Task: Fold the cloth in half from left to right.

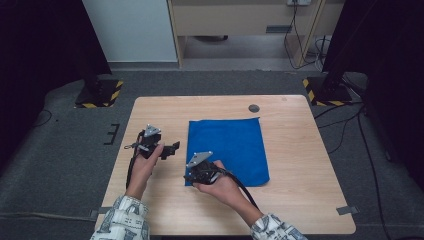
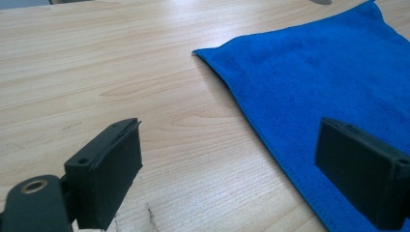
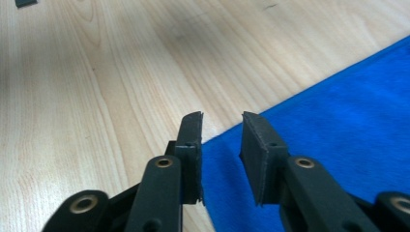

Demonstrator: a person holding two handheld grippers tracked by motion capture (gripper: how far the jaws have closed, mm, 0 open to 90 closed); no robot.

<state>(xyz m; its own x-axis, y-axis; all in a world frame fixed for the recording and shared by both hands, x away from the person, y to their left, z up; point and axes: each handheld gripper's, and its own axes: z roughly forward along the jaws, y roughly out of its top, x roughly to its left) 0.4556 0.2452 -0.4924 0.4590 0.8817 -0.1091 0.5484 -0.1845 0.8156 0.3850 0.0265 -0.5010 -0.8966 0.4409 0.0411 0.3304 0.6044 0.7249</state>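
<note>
Patterned sleeves [image 1: 122,220] are entering at the near edge of the high view, each hand carrying 1 black two-jaw gripper over the wooden table [image 1: 295,150]. Nearest of the 2, the right gripper [image 1: 192,176] is sitting in the right hand [image 1: 220,185] at the near left corner of the blue cloth [image 1: 230,145], with its grey three-cornered plate [image 1: 199,158] facing up and its cable [image 1: 245,190] trailing back along the forearm. From the right gripper view, the jaws are standing only a narrow gap apart with nothing between them, and the corner of the blue cloth [image 3: 338,135] is lying directly under that gap, though I cannot tell whether the pads are touching the fabric.

Farther left, the left gripper [image 1: 172,147] is being held by the left hand [image 1: 145,165] over bare wood, just beside the cloth's left edge, pointing toward it. From the left gripper view, the left gripper [image 2: 227,164] is showing its jaws spread wide and gripping nothing, one over the wood, the other over the blue cloth [image 2: 329,82], whose hemmed edge is running diagonally between them.

Outward from the tools, the cloth is lying flat near the middle of the table, its far left corner showing clearly against the grain. Beyond its far right corner, 1 small dark round disc [image 1: 254,108] is sitting in the tabletop. Grey carpet [image 1: 60,150] is surrounding the table, and 2 black stands with yellow-and-black striped bases [image 1: 100,95] are standing at far left and far right.
</note>
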